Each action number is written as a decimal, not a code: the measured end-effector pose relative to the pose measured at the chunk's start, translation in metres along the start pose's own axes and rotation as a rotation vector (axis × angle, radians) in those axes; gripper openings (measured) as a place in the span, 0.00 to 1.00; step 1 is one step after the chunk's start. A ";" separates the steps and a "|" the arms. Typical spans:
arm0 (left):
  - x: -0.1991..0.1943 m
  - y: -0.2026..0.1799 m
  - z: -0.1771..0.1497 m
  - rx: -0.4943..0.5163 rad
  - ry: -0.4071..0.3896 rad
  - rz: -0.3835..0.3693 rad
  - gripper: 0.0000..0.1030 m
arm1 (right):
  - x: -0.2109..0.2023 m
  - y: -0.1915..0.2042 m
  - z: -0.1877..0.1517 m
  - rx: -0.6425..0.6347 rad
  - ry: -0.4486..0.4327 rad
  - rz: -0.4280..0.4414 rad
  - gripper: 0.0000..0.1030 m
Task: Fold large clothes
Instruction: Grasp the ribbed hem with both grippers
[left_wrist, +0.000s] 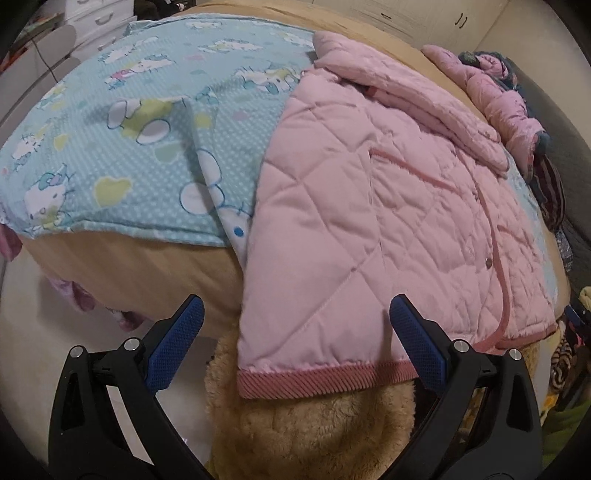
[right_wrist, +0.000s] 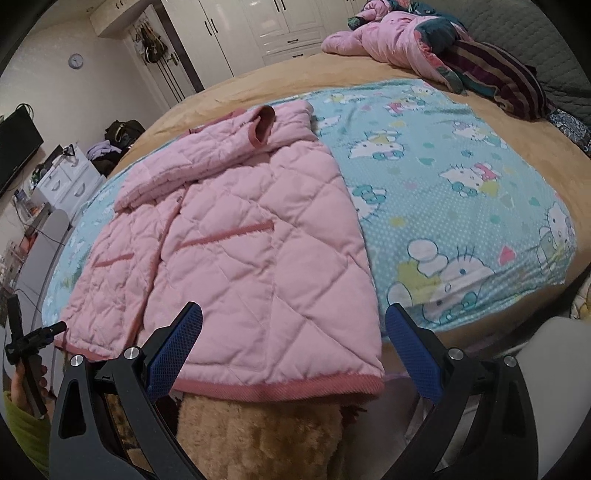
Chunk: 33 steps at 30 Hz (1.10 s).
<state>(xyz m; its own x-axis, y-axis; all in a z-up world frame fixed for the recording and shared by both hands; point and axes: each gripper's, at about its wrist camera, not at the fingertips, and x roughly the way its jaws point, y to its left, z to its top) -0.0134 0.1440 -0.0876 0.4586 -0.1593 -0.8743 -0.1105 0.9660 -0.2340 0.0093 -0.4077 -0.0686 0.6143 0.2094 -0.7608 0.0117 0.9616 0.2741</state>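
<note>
While the bed (right_wrist: 369, 79) carries everything, its tan cover sits under a blue cartoon-print sheet (right_wrist: 443, 184), and on that sheet lies the pink quilted jacket (right_wrist: 243, 243), front side up with both sleeves laid across the chest. Its ribbed hem (right_wrist: 295, 393) hangs over the near edge of the bed, resting on something tan and fluffy (right_wrist: 258, 439) that I cannot identify. A second heap of clothes (right_wrist: 424, 40) lies well apart at the far side.

You hold both tools at that hem. Your left gripper (left_wrist: 297, 341) has its fingers spread wide around the hem's left corner, gripping nothing. Your right gripper (right_wrist: 293, 341) is likewise wide open around the right corner, empty.

The padding is thick and slippery, I judge: close on the trim alone and it may slide out mid-lift. Uneven grabs would skew the fold, and a quick lift could shake the sleeves loose.
</note>
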 end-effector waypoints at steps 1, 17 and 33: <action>0.003 -0.001 -0.002 0.003 0.008 -0.003 0.92 | 0.000 -0.001 -0.002 0.000 0.004 -0.002 0.96; 0.009 0.009 -0.007 -0.047 0.009 -0.069 0.92 | 0.049 -0.051 -0.041 0.209 0.155 0.156 0.89; -0.002 0.000 -0.003 -0.022 -0.041 -0.115 0.66 | -0.013 -0.004 0.005 0.032 -0.173 0.329 0.15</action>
<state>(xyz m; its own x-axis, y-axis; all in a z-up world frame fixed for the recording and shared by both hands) -0.0170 0.1435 -0.0869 0.5050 -0.2601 -0.8230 -0.0737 0.9370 -0.3414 0.0053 -0.4157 -0.0569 0.7136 0.4703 -0.5193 -0.1856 0.8416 0.5072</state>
